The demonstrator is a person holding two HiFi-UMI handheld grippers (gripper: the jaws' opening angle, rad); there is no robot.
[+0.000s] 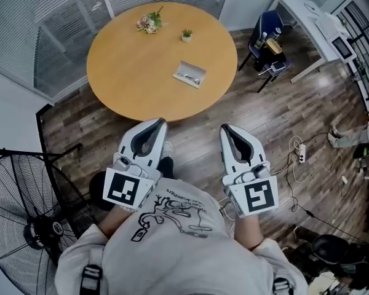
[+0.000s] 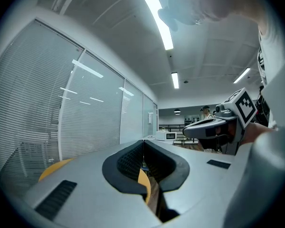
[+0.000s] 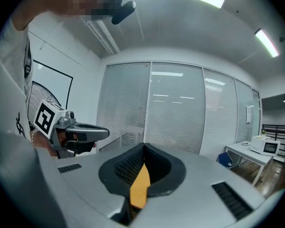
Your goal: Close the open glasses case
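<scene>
The open glasses case (image 1: 190,74), grey and flat, lies on the round wooden table (image 1: 129,72), right of its centre. Both grippers hang close to the person's chest, well short of the table's near edge. My left gripper (image 1: 159,122) and my right gripper (image 1: 225,128) point toward the table, each with its jaws pressed together and nothing between them. In the left gripper view the dark ribbed pads (image 2: 133,158) meet at the tip (image 2: 143,142). The right gripper view shows the same, pads (image 3: 130,165) closing at the tip (image 3: 143,146).
A small flower bunch (image 1: 149,23) and a tiny potted plant (image 1: 186,35) sit at the table's far side. A standing fan (image 1: 31,226) is at the left, a blue chair (image 1: 267,39) and white desk (image 1: 317,17) at the right. Cables (image 1: 298,152) trail over the wood floor.
</scene>
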